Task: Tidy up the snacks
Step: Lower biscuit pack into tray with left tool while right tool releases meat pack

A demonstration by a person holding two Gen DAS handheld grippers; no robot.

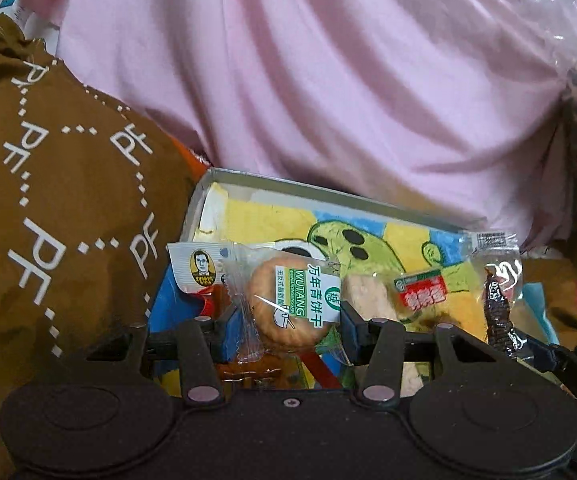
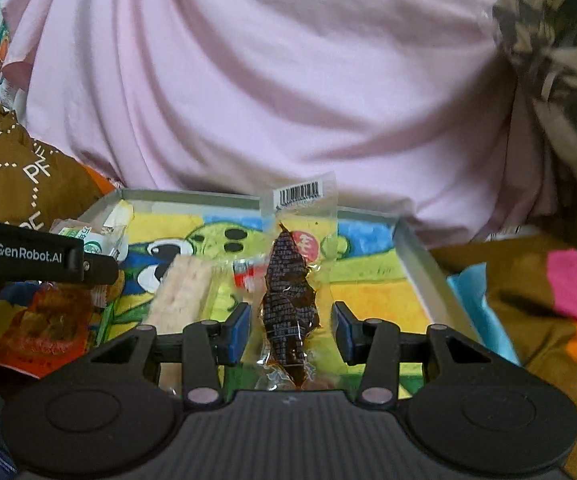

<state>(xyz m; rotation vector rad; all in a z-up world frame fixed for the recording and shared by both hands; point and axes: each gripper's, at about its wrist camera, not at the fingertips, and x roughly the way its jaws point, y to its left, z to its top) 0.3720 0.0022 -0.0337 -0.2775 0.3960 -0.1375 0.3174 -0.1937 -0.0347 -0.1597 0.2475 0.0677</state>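
Between my left gripper's (image 1: 288,316) pads sits a wrapped round biscuit (image 1: 286,308), clamped; my right gripper (image 2: 290,328) carries a dark snack packet (image 2: 290,300), though pad contact is unclear. Both hang low over the illustrated box (image 2: 412,240). Step: loading. Next: lower, release inside.

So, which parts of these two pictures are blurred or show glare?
Left wrist view: sharp on the biscuit packet; glare on the clear plastic bag top right. Right wrist view: the pale wafer bar is smeared; the dark dried-meat packet glints slightly.
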